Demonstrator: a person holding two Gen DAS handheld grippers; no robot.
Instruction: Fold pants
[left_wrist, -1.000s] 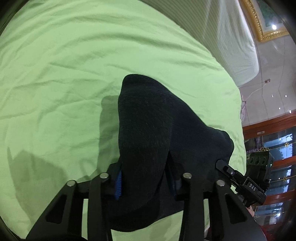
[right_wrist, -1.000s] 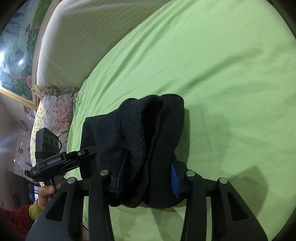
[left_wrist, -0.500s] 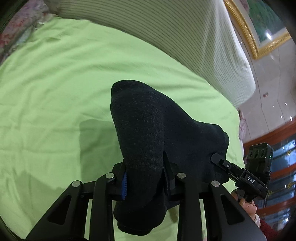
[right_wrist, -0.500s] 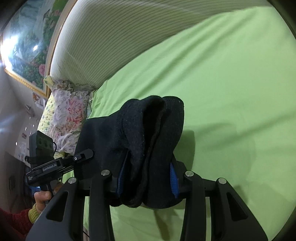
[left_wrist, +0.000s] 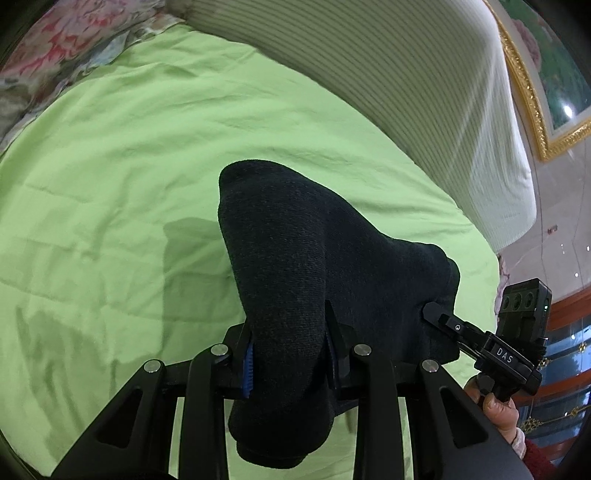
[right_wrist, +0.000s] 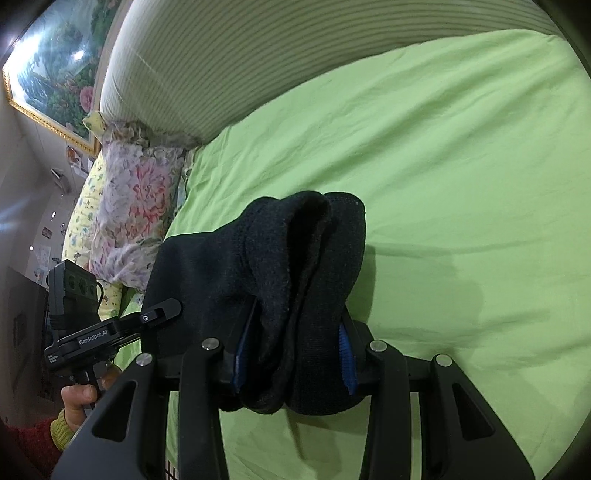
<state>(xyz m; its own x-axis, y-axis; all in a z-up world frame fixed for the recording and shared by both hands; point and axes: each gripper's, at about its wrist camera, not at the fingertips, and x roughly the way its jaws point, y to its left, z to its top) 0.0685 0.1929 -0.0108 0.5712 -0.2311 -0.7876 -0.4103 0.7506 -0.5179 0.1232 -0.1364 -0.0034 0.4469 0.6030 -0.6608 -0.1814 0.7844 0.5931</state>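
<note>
Dark navy knit pants (left_wrist: 295, 266) hang bunched above the green bed sheet (left_wrist: 110, 166), held between both grippers. My left gripper (left_wrist: 288, 354) is shut on one thick fold of the pants, its blue pads pressed against the cloth. My right gripper (right_wrist: 291, 350) is shut on another bundle of the pants (right_wrist: 295, 266), with several layers squeezed between its blue pads. In the left wrist view the right gripper (left_wrist: 436, 317) reaches into the cloth from the right. In the right wrist view the left gripper (right_wrist: 162, 310) comes in from the left, held by a hand (right_wrist: 79, 398).
A striped cream headboard cushion (left_wrist: 406, 92) runs along the far side of the bed. A floral pillow (right_wrist: 129, 206) lies at the bed's edge. A gold-framed picture (right_wrist: 48, 62) hangs on the wall. The green sheet (right_wrist: 461, 166) spreads wide under the pants.
Both grippers have carried the pants across the bed toward the headboard and slightly up; headboard and floral pillow have come into view. The left gripper's jaws have tightened on the fold.
</note>
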